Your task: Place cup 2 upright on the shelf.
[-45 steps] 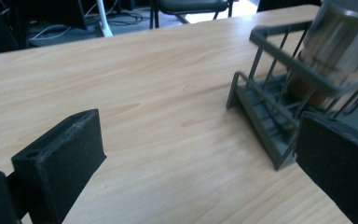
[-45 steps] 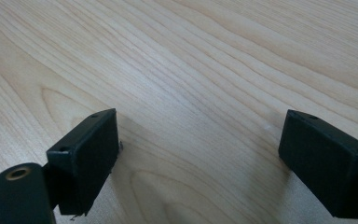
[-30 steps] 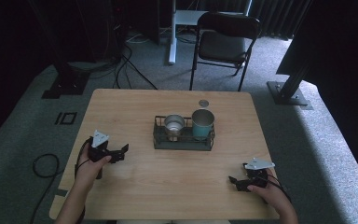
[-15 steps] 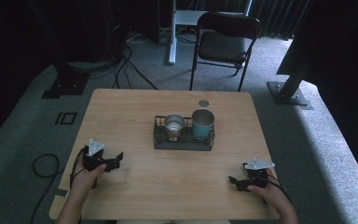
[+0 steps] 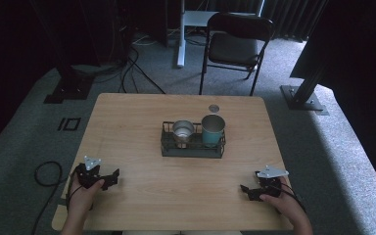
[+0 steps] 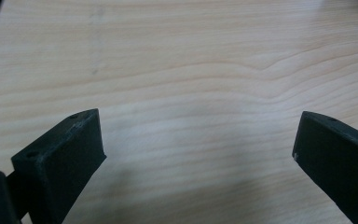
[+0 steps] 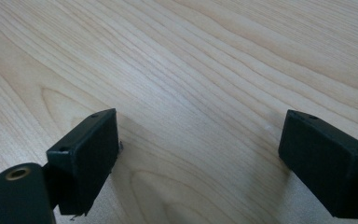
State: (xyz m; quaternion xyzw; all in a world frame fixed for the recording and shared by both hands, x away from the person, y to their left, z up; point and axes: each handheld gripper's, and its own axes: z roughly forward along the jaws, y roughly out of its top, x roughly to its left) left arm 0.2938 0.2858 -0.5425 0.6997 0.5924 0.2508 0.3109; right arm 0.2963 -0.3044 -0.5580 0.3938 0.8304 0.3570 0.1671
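Pale wood surface (image 5: 142,122) under both your claws, nothing between the jaws: left claw (image 5: 111,178) and right claw (image 5: 245,191) both sit released, low at the near edge. The rack (image 5: 192,149) stands mid-surface, well apart, holding a steel cup (image 5: 182,131) and a teal cup (image 5: 212,129) — reach in carelessly and you could tip the tall teal one or shove the rack.

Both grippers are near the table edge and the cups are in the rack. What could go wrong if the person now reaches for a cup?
The steel cup and the teal cup stand close together in the wire rack, so an open gripper may knock the neighbour. The rack looks light and might slide or tip when a cup is lifted. The small round lid behind the rack could be swept toward the far edge of the table.
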